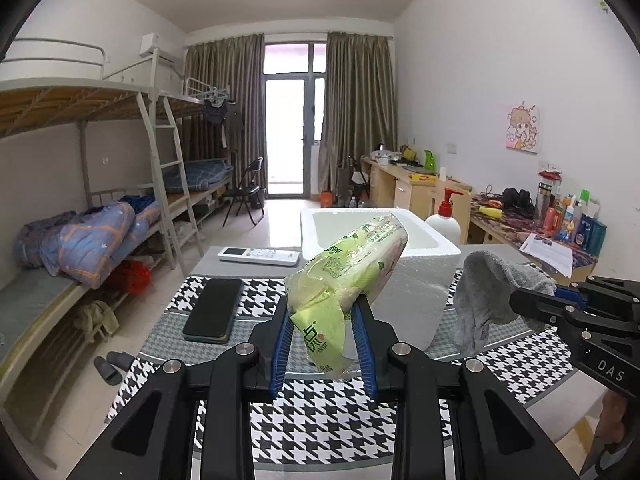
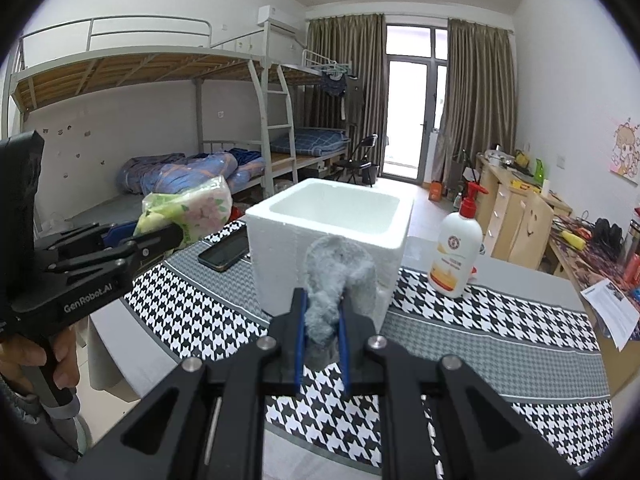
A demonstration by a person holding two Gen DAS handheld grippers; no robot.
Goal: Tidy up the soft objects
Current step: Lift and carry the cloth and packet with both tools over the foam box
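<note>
The tissue pack was clamped by the left gripper; the grey cloth (bunched) was pinched by the right gripper before the foam box.

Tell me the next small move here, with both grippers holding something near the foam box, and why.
Probably carry the left gripper forward over the white foam box: it is shut on the green tissue pack, the box looks empty, and the right gripper holds the grey cloth just before it.
</note>
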